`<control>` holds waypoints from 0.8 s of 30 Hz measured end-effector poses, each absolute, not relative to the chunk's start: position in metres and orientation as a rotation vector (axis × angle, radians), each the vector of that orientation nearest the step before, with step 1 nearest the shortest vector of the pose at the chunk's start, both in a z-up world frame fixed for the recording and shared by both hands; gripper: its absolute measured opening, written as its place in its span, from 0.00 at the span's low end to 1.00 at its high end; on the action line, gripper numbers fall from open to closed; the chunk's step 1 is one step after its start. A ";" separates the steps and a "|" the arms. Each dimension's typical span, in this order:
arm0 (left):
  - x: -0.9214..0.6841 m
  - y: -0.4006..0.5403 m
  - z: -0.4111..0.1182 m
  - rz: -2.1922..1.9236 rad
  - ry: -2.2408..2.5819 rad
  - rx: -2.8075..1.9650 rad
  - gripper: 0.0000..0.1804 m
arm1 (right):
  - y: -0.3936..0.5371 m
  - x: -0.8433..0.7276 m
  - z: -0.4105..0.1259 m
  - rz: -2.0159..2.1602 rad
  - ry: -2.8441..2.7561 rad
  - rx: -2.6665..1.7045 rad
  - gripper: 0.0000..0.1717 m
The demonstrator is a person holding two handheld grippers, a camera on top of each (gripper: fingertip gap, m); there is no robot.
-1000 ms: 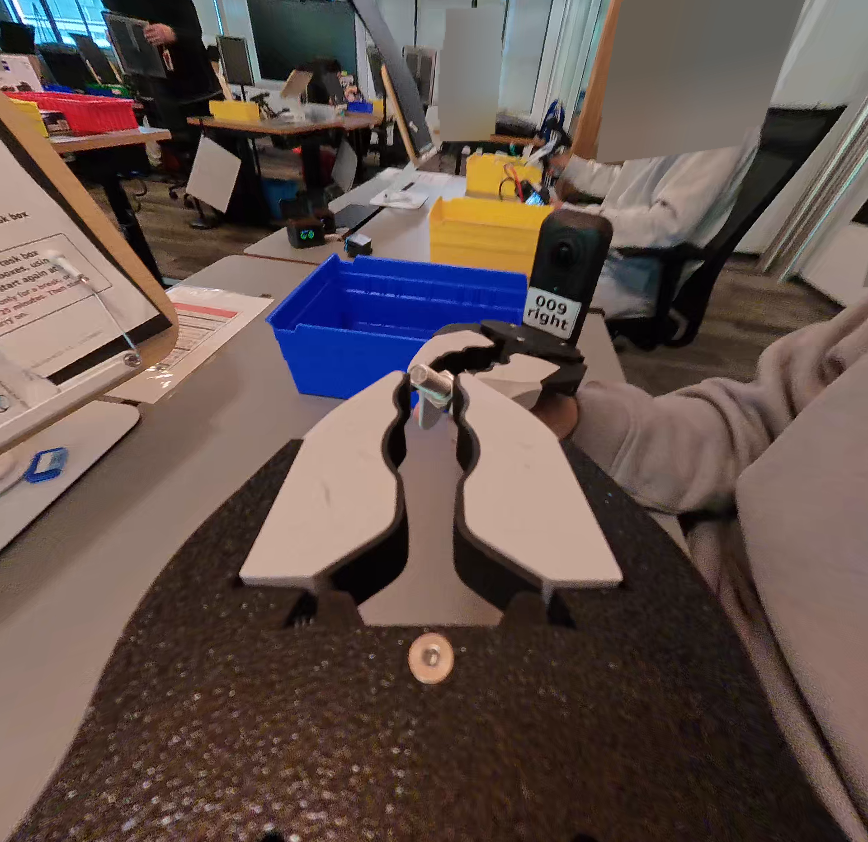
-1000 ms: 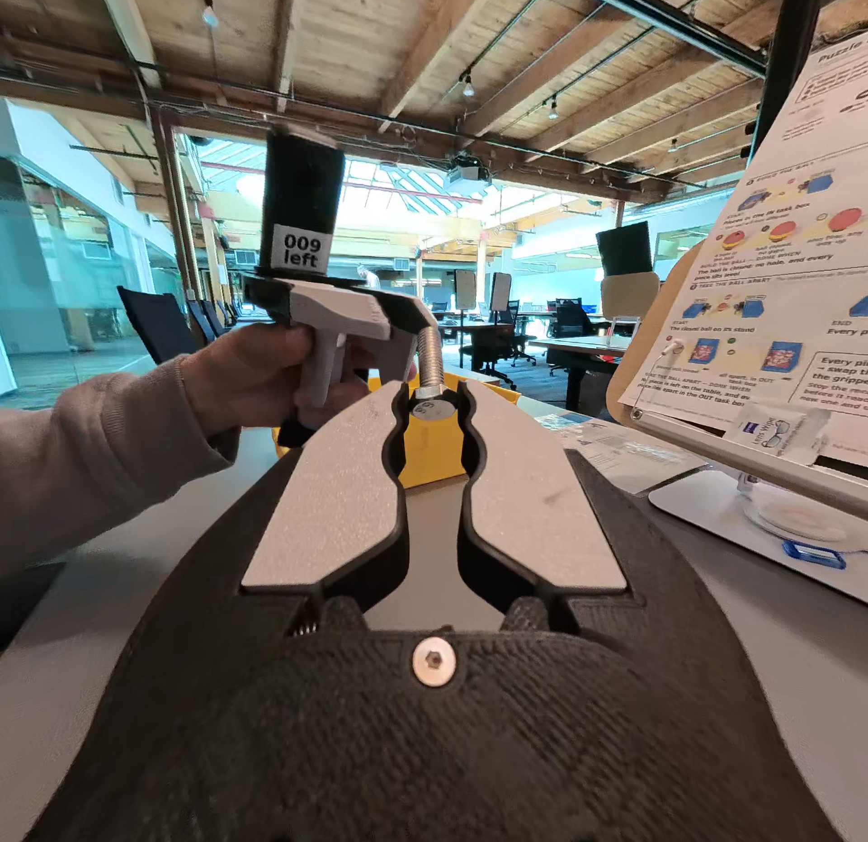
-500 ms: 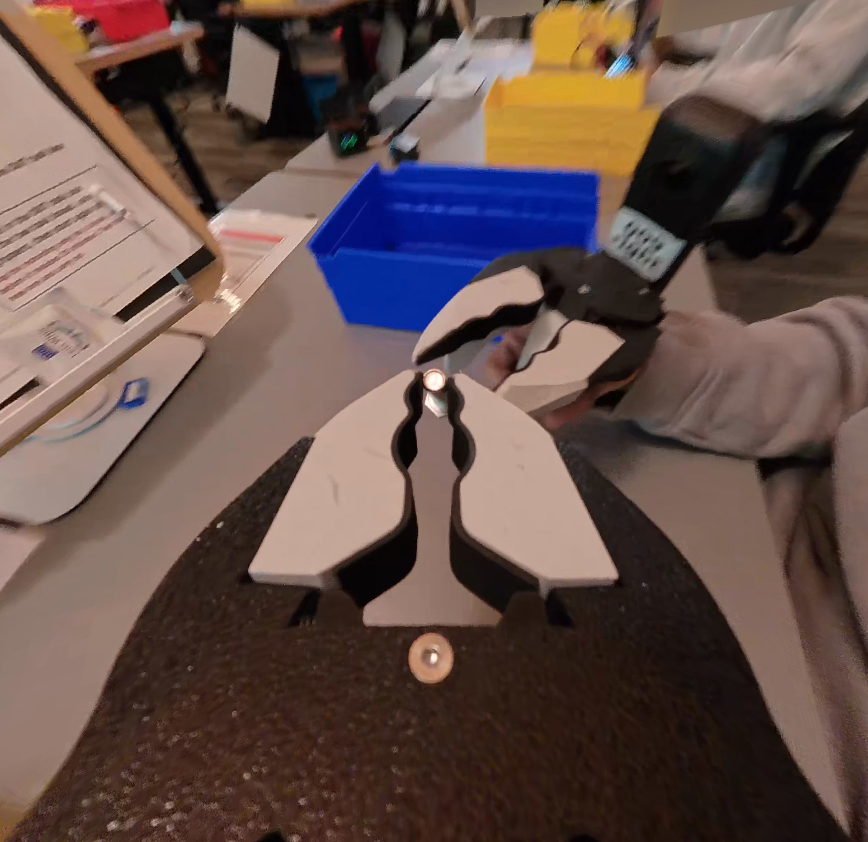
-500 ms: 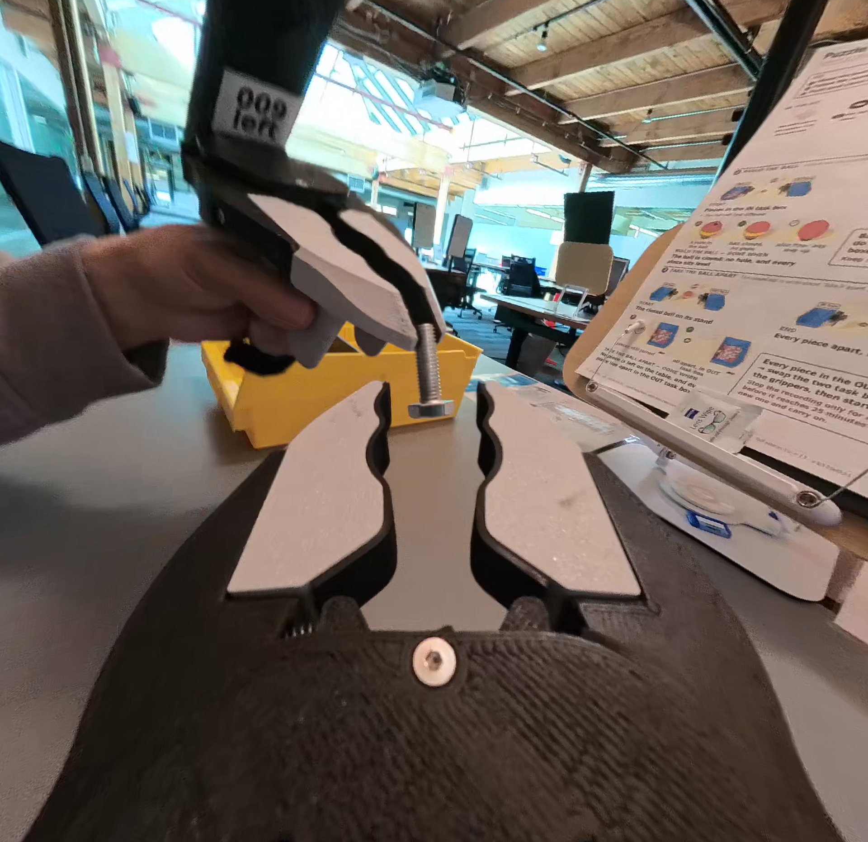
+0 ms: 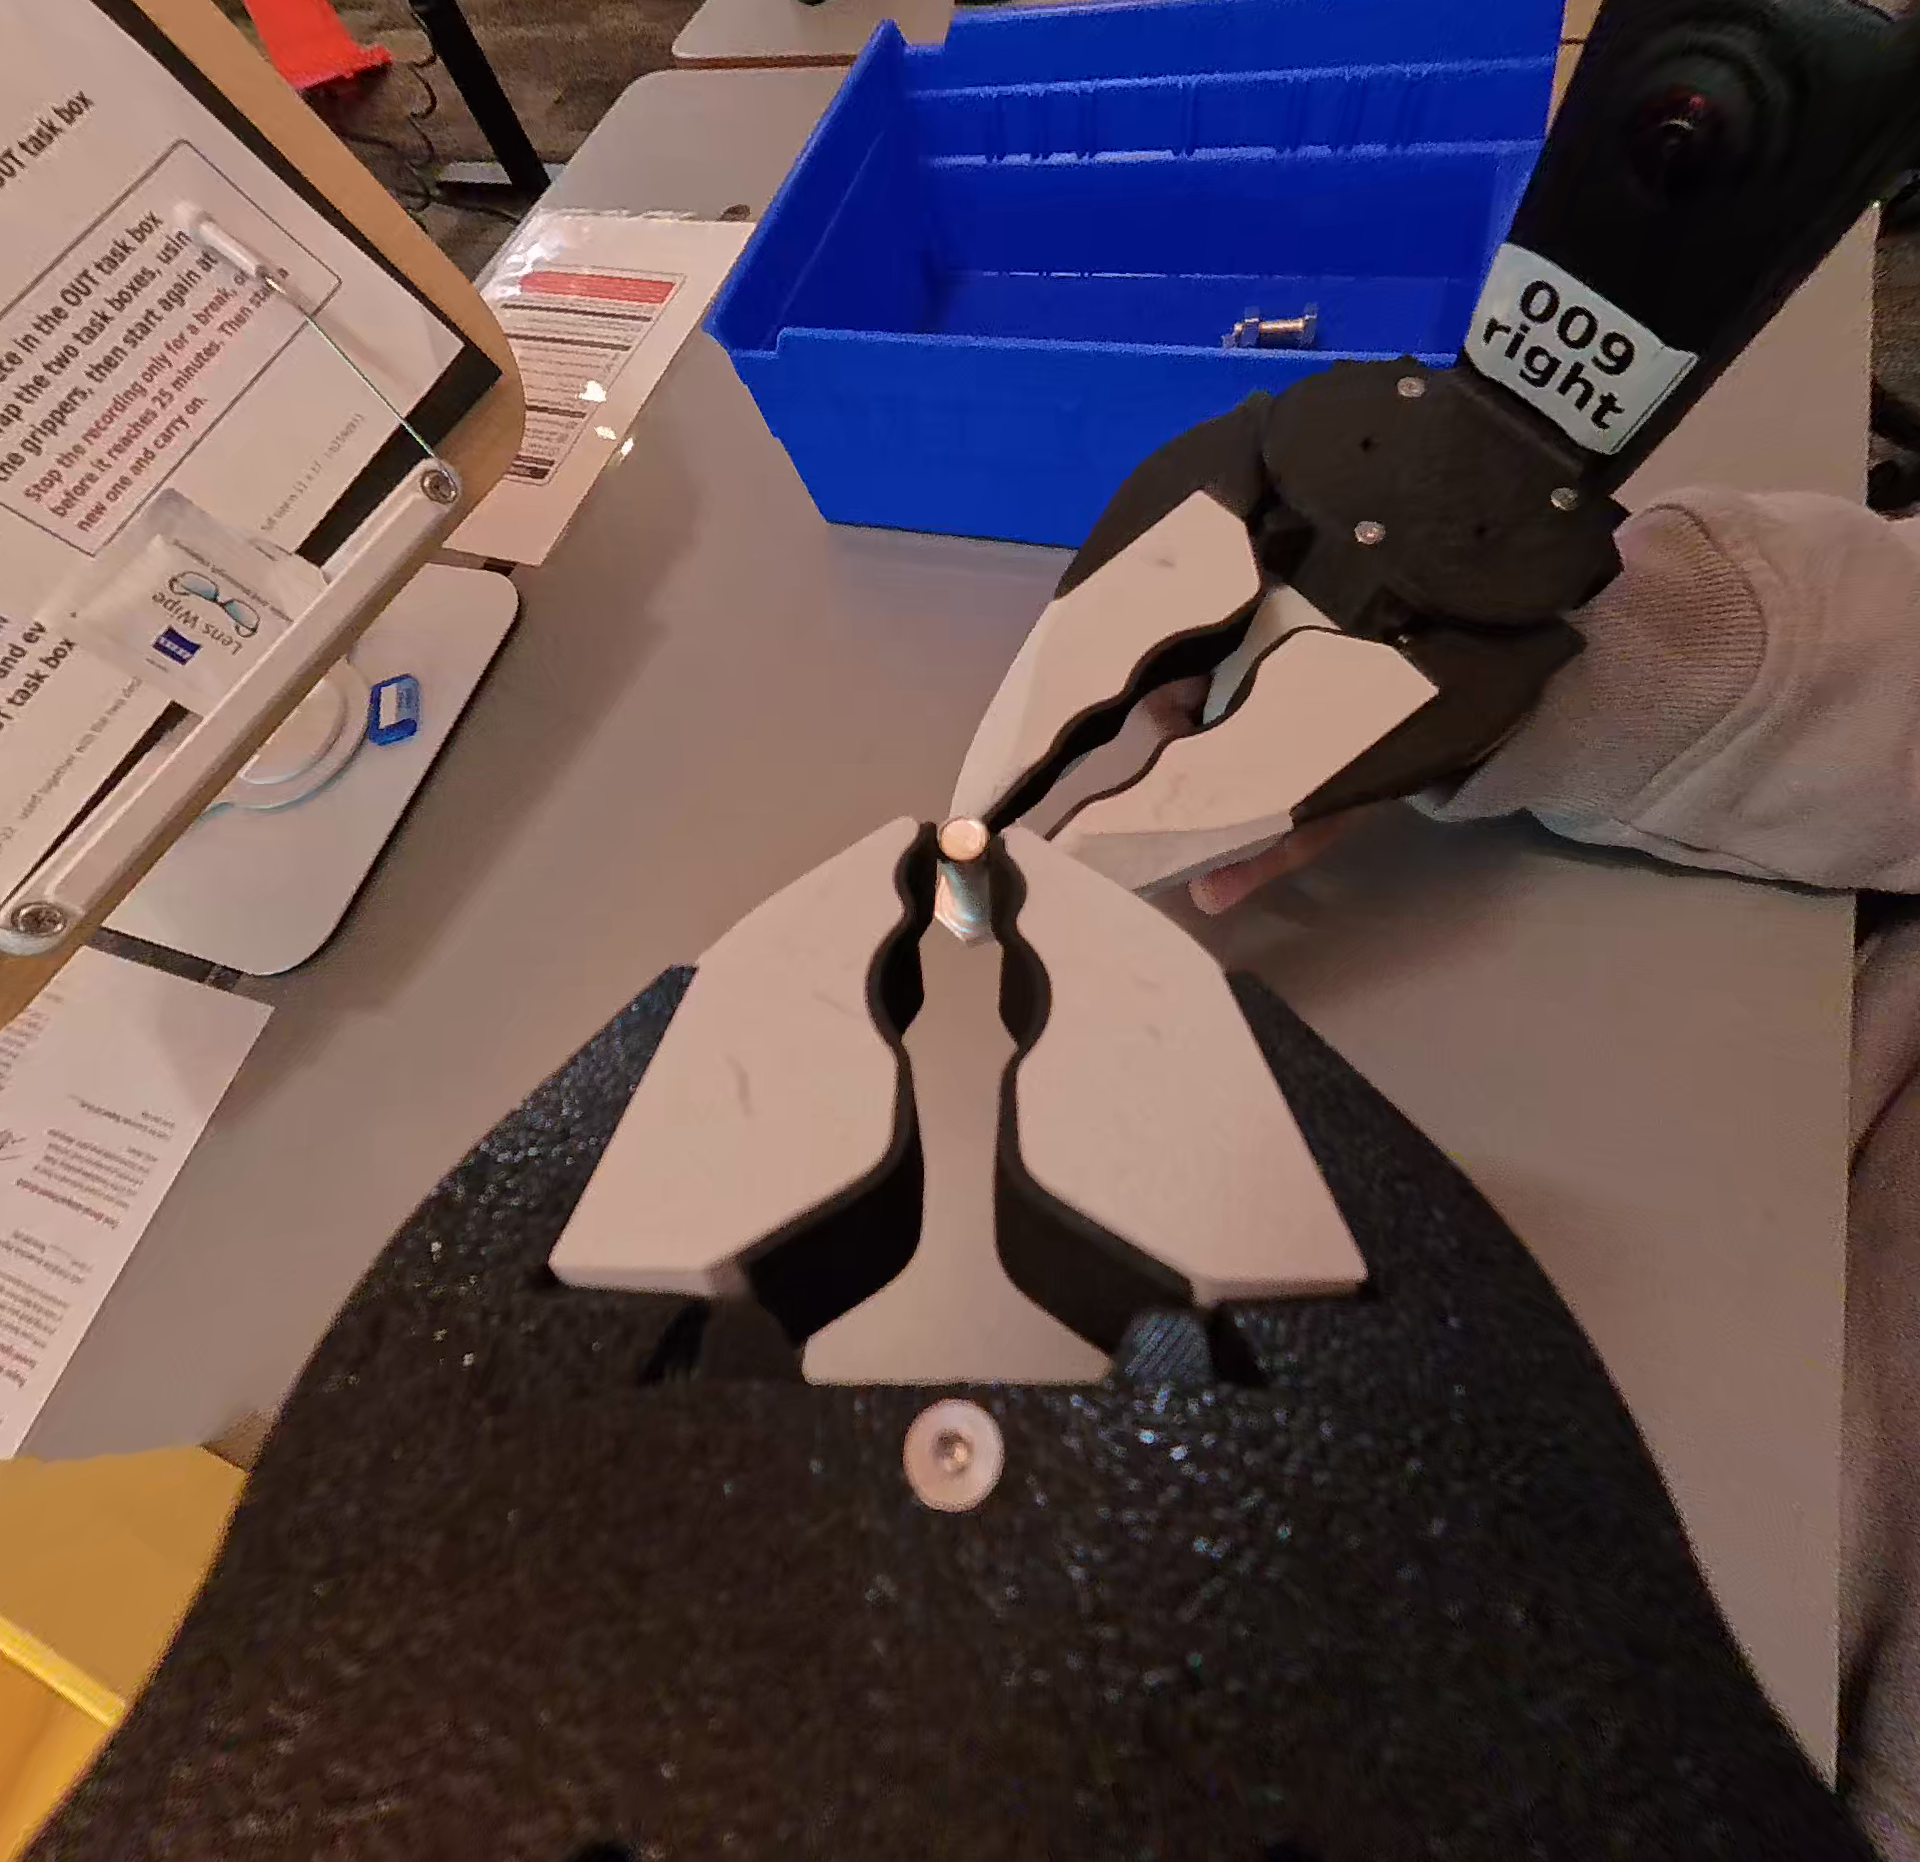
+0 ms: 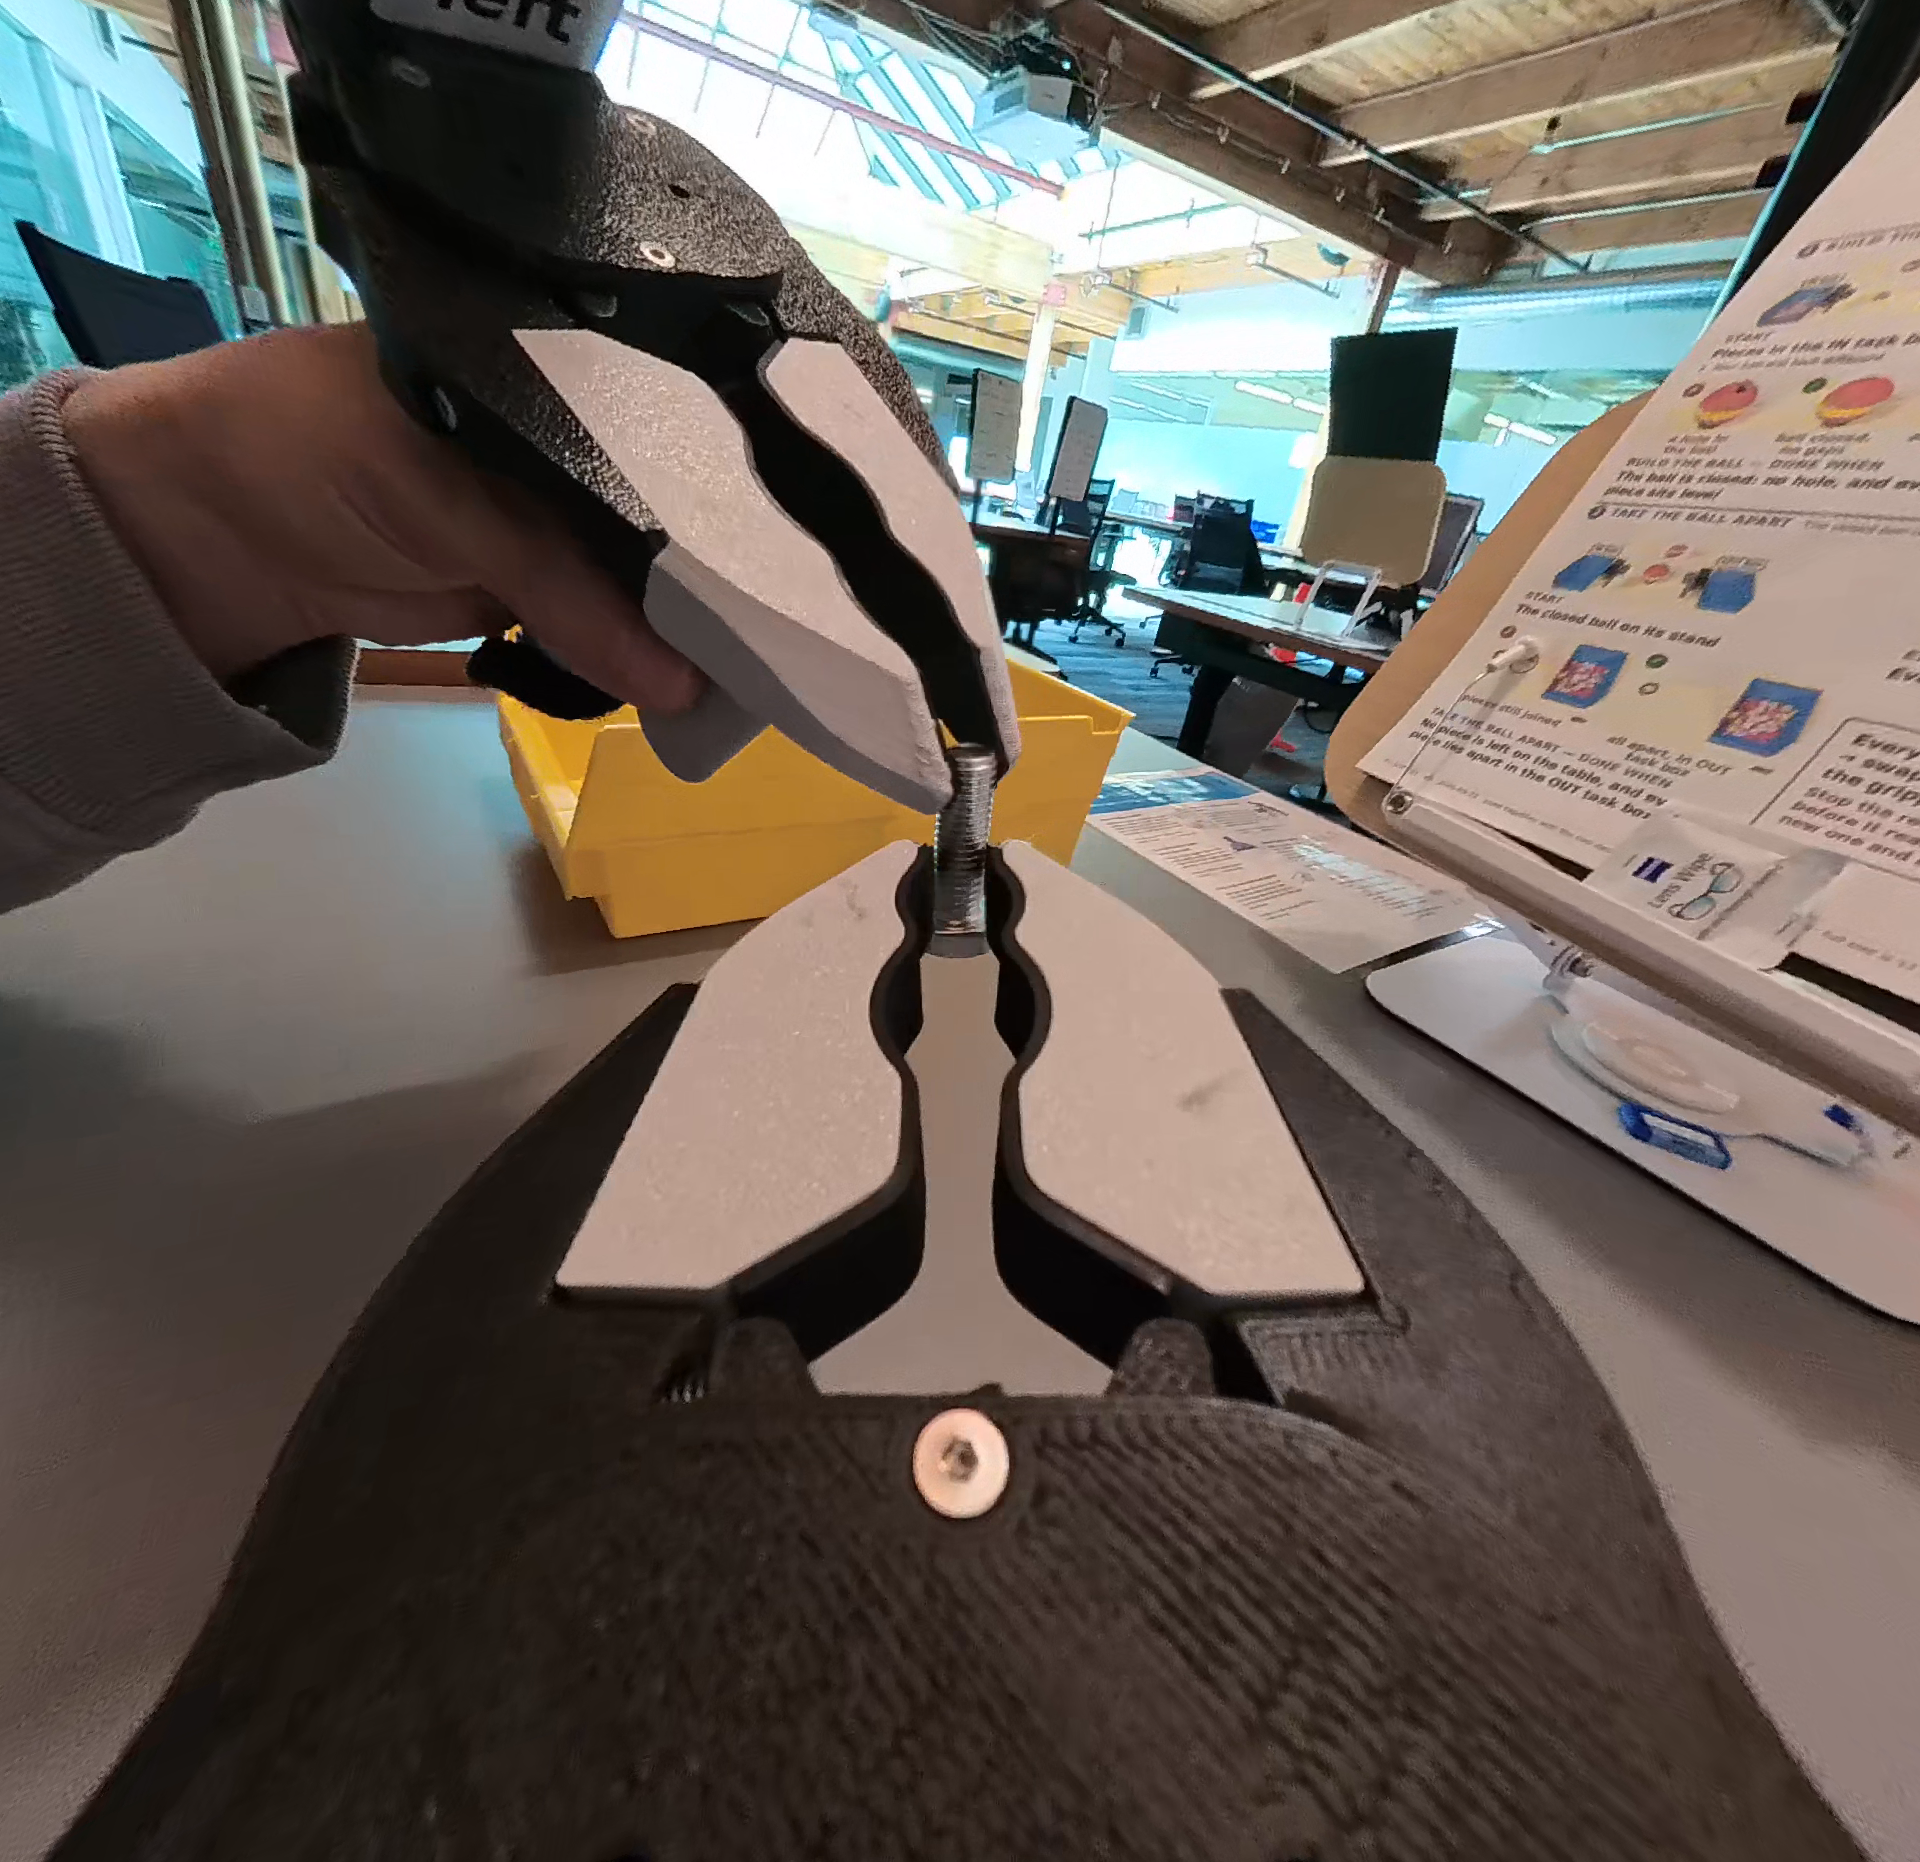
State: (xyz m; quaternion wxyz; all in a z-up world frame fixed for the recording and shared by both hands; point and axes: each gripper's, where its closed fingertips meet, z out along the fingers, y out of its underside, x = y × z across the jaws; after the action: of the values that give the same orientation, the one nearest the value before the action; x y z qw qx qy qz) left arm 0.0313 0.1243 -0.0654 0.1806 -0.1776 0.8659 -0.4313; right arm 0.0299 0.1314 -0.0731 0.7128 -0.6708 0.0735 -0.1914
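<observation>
Steel bolt (image 6: 962, 856) is pinched at its threaded tip by my left gripper (image 6: 971, 773), hanging head-down above the grey surface (image 5: 727, 669), while my right gripper (image 6: 961, 882) has narrowed around the lower shank, fingertips hugging it on both sides. Two grips on one skinny bolt is sketchy: if I twist or pull off-axis, I reckon it slips off the threads and drops, maybe rolling away from the blue bin (image 5: 1039, 441) instead of landing near it.
</observation>
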 end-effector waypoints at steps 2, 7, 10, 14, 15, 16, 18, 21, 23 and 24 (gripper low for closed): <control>0.031 0.125 -0.066 -1.230 2.450 -0.520 0.05 | 0.132 0.029 -0.074 -0.399 0.163 -1.481 0.05; 0.028 0.123 -0.064 -1.303 2.459 -0.531 0.05 | 0.135 0.029 -0.077 -0.406 0.162 -1.489 0.06; 0.028 0.124 -0.064 -1.283 2.460 -0.521 0.05 | 0.135 0.029 -0.078 -0.433 0.157 -1.509 0.05; 0.027 0.123 -0.062 -1.278 2.445 -0.508 0.05 | 0.135 0.029 -0.077 -0.371 0.191 -1.502 0.05; 0.028 0.123 -0.062 -1.281 2.438 -0.510 0.05 | 0.135 0.029 -0.077 -0.359 0.203 -1.497 0.05; 0.029 0.123 -0.062 -1.286 2.431 -0.517 0.05 | 0.135 0.030 -0.077 -0.351 0.211 -1.495 0.05; 0.029 0.123 -0.063 -1.304 2.424 -0.536 0.05 | 0.134 0.030 -0.077 -0.348 0.218 -1.496 0.05; 0.033 0.137 -0.050 -1.317 2.357 -0.581 0.11 | 0.129 0.033 -0.075 -0.362 0.240 -1.477 0.05; 0.039 0.165 -0.034 -1.266 2.270 -0.636 0.14 | 0.124 0.036 -0.072 -0.363 0.262 -1.456 0.05; 0.043 0.184 -0.027 -1.218 2.225 -0.678 0.14 | 0.121 0.039 -0.071 -0.367 0.277 -1.443 0.05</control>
State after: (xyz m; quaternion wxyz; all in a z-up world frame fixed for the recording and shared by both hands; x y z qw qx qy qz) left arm 0.0427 0.1835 -0.0269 0.2552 -0.2497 0.8193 -0.4487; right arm 0.0386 0.1206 -0.0713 0.7268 -0.6544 0.1255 -0.1667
